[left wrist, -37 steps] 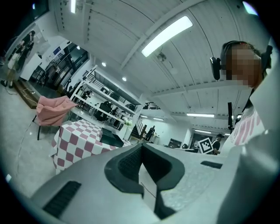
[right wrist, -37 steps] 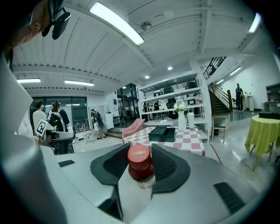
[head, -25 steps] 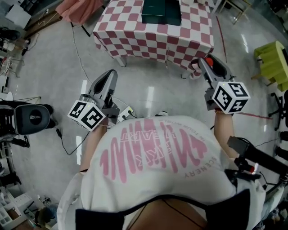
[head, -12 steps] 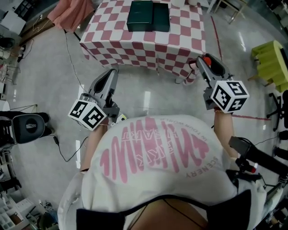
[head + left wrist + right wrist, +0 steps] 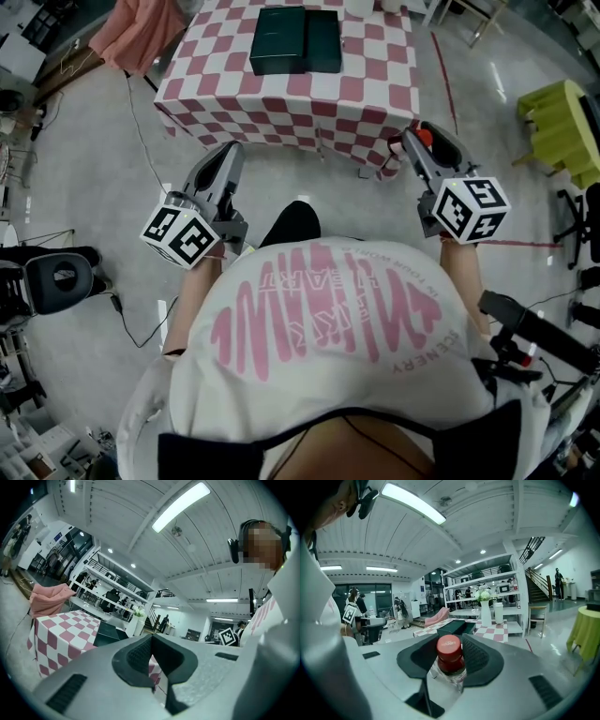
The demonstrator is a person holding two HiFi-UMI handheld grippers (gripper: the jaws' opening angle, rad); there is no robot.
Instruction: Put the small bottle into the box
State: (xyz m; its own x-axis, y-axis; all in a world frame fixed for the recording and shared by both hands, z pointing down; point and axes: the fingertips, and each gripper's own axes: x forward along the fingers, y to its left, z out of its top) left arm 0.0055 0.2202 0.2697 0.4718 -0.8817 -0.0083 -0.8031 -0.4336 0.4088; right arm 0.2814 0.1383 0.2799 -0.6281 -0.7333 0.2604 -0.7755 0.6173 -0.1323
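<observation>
The small clear bottle (image 5: 451,663) with a red cap (image 5: 424,137) sits upright between the jaws of my right gripper (image 5: 450,667), which is shut on it. In the head view the right gripper (image 5: 419,141) hangs over the floor just short of the table's near right corner. The dark green box (image 5: 295,39) lies on the red-and-white checkered table (image 5: 281,98) ahead, and also shows in the right gripper view (image 5: 457,627). My left gripper (image 5: 230,155) points level toward the table; its pads (image 5: 140,651) meet with nothing between them.
A white vase with flowers (image 5: 486,609) and a white cup (image 5: 498,612) stand on the table's far side. A yellow-green seat (image 5: 562,127) is at the right, a pink cloth (image 5: 136,28) at the far left, a black chair (image 5: 56,277) and cables on the floor at the left.
The table and box have drawn nearer and lower in the head view as the person stepped toward them. Both grippers moved forward with the bottle still held. A black shoe now shows.
</observation>
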